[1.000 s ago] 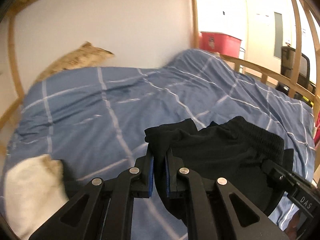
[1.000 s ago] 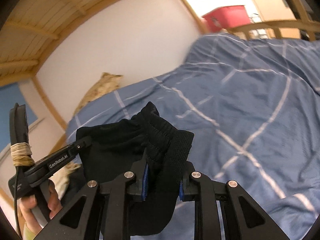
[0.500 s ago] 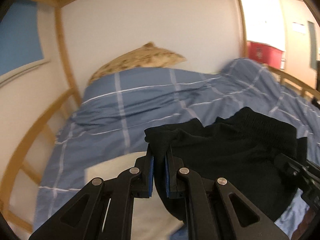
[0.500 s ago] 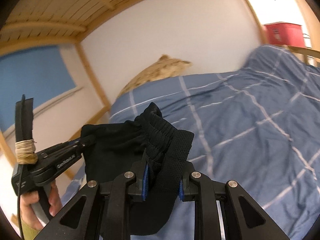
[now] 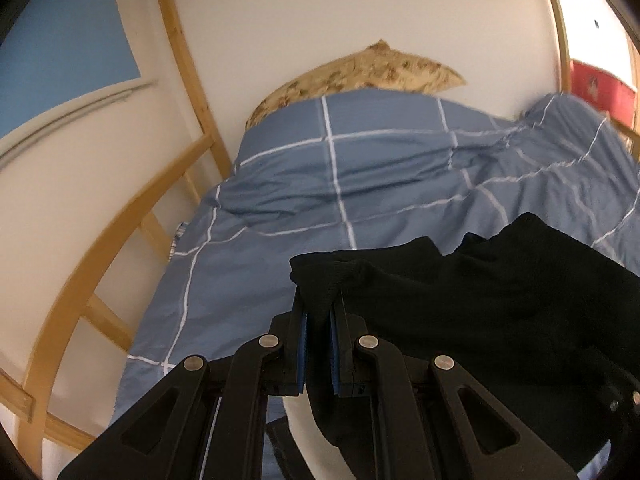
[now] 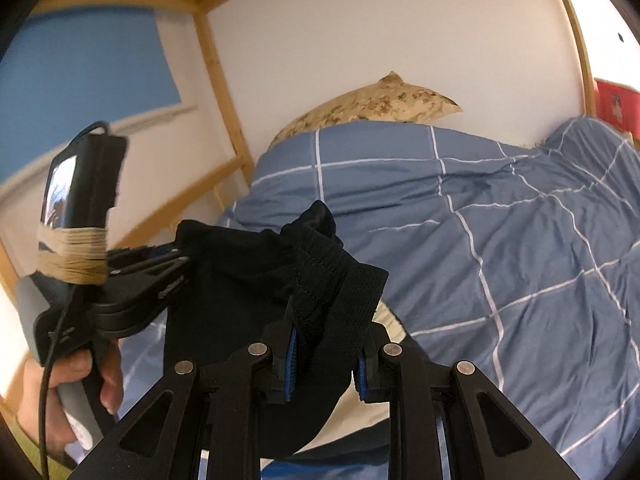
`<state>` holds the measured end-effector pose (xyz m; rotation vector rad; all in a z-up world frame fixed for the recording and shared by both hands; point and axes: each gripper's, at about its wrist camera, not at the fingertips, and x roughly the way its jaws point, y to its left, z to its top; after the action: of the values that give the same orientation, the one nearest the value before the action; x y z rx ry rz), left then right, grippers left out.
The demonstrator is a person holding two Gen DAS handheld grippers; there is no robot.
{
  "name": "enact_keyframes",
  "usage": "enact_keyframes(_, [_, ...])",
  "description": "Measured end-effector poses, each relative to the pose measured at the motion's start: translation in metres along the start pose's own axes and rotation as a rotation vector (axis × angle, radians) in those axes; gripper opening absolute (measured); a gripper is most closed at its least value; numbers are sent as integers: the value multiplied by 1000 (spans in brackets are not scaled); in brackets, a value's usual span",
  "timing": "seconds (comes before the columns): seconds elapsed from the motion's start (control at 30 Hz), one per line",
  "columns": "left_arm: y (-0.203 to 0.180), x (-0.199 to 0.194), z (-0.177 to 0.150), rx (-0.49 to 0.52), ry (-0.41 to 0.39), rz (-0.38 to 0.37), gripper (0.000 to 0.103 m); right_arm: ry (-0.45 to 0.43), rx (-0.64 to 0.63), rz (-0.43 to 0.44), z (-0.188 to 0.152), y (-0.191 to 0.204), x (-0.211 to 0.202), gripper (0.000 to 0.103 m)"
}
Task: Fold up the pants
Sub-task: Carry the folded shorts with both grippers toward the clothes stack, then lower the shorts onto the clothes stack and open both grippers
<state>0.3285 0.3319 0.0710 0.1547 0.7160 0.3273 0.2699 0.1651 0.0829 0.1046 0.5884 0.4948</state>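
Observation:
Black pants (image 5: 480, 292) hang in the air between the two grippers, above a blue checked duvet (image 5: 360, 184). My left gripper (image 5: 318, 320) is shut on one corner of the fabric, which bunches between its blue pads. My right gripper (image 6: 324, 344) is shut on the ribbed waistband of the pants (image 6: 256, 280), a thick fold of it between the pads. In the right wrist view the left gripper (image 6: 176, 260) shows at the left, held by a hand (image 6: 72, 392), clamped on the far corner of the pants.
A patterned beige pillow (image 5: 360, 68) leans on the white wall at the head of the bed. Wooden bed posts and rails (image 5: 120, 224) run along the left. A red box (image 5: 600, 88) sits past the bed at the right. Something white (image 6: 360, 400) lies under the pants.
Both grippers have swung to the left along the bed with the pants still held between them. The pillow and left bed rail have come into the middle of both views.

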Motion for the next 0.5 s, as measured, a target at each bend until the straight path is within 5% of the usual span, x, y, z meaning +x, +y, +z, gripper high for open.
enact_keyframes(0.13, [2, 12, -16, 6, 39, 13, 12, 63, -24, 4, -13, 1, 15, 25])
enact_keyframes(0.23, [4, 13, -28, 14, 47, 57, 25, 76, -36, -20, -26, -5, 19, 43])
enact_keyframes(0.33, [7, 11, -40, 38, 41, 156, 44, 55, -36, -69, -36, -11, 11, 74])
enact_keyframes(0.5, [15, -2, -50, 48, 48, 240, 57, -9, -70, -160, -44, -12, -5, 82])
